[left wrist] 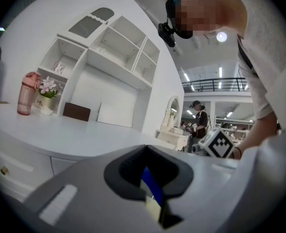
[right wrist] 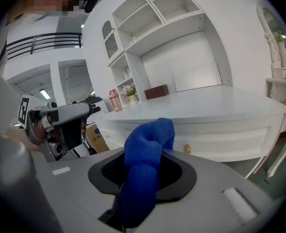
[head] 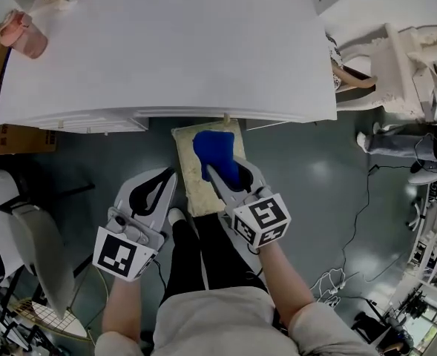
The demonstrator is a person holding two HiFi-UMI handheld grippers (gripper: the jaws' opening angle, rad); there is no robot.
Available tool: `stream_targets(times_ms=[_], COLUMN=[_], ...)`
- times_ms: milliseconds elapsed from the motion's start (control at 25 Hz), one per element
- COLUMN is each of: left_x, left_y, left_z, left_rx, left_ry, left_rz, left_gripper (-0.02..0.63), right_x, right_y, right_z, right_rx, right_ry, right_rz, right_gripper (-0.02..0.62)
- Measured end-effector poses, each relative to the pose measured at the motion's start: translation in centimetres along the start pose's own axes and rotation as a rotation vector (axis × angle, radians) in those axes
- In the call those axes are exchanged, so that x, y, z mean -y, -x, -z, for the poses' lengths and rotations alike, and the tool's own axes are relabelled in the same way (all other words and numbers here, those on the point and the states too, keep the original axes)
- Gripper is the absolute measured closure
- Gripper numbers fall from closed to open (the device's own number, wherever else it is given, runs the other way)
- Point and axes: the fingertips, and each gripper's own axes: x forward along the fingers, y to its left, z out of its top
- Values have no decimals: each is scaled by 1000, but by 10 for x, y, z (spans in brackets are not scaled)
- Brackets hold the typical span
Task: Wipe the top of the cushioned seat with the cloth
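The cushioned seat [head: 188, 178] is a beige square pad on the floor, half under the desk's front edge. A blue cloth [head: 214, 151] lies bunched on its far right part. My right gripper [head: 219, 175] is shut on the blue cloth [right wrist: 146, 152], which bulges up out of the jaws in the right gripper view. My left gripper [head: 166, 178] hovers just left of the seat with its jaws together and nothing in them. In the left gripper view only a thin slit shows between the jaws of the left gripper [left wrist: 151, 181].
A white desk [head: 166, 50] fills the top, with a pink bottle [head: 24, 35] on its far left corner. A white chair [head: 27, 232] and a cardboard box [head: 10, 138] stand left. White ornate furniture [head: 403, 58], a standing person [head: 396, 145] and floor cables [head: 344, 277] are right.
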Motion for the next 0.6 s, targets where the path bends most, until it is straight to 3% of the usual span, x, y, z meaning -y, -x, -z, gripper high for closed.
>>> stream_targets(times_ms=[600], left_x=[-30], left_y=[-13], left_z=[90], left_rx=[-43], left_ry=[31], left_rz=[-33], left_gripper=[606], right_x=[26], right_y=[-77], right_z=[108], right_rx=[-142], right_ry=[-54], right_rz=[-31], right_gripper=[454])
